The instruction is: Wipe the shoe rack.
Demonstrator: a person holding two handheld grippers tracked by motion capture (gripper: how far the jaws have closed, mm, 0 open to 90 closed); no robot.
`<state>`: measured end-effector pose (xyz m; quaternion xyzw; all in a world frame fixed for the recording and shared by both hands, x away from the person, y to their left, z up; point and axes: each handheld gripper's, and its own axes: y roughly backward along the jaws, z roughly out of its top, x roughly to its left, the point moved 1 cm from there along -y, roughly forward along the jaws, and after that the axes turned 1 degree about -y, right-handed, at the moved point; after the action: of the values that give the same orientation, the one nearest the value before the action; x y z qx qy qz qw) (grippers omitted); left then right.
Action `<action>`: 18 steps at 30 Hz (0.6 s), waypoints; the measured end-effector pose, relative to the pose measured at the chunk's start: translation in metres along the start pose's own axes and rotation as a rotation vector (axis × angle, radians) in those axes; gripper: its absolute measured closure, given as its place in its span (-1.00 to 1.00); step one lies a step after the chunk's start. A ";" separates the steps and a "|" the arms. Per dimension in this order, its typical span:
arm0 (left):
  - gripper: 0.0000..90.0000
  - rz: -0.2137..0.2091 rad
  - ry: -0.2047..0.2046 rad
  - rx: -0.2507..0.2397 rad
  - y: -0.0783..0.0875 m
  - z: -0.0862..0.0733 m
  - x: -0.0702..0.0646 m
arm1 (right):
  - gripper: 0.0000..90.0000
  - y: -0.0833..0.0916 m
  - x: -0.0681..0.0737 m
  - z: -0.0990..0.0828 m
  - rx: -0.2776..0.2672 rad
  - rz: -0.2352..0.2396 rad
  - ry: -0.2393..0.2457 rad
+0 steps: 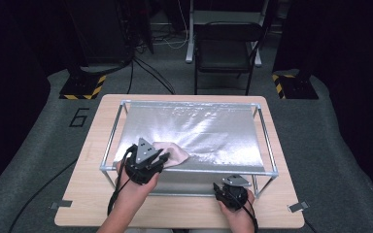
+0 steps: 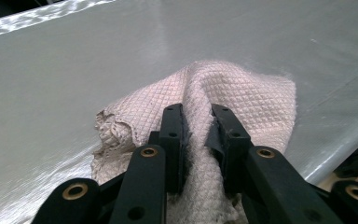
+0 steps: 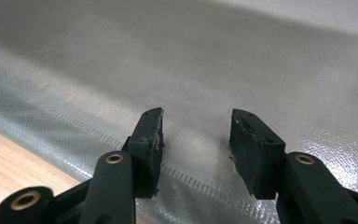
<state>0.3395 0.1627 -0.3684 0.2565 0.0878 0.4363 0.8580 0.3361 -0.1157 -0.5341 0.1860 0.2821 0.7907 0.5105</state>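
Cloth: pink quilted cloth (image 2: 242, 100) lies on the silver sheet (image 1: 213, 128) near its front-left corner, spreading ahead of the left gripper (image 2: 196, 122).
Left fingers: nearly closed, pinching a raised fold.
Right gripper (image 3: 196, 135): half open, holding nothing, well apart at the sheet's front edge.
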 end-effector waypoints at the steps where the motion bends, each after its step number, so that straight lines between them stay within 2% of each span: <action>1: 0.68 0.000 0.000 0.000 0.000 0.000 0.000 | 0.20 0.000 0.000 0.000 0.000 0.000 0.000; 4: 0.68 -0.018 -0.012 0.001 -0.007 0.005 -0.010 | 0.20 -0.001 0.000 0.000 -0.009 0.008 -0.004; 12: 0.68 -0.043 -0.033 0.010 -0.014 0.012 -0.025 | 0.20 0.000 0.000 0.000 0.000 -0.001 0.000; 18: 0.68 -0.073 -0.024 -0.012 -0.021 0.015 -0.036 | 0.20 0.000 0.000 0.000 -0.001 -0.002 0.000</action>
<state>0.3379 0.1180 -0.3686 0.2533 0.0841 0.4022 0.8758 0.3360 -0.1156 -0.5340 0.1856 0.2821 0.7903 0.5114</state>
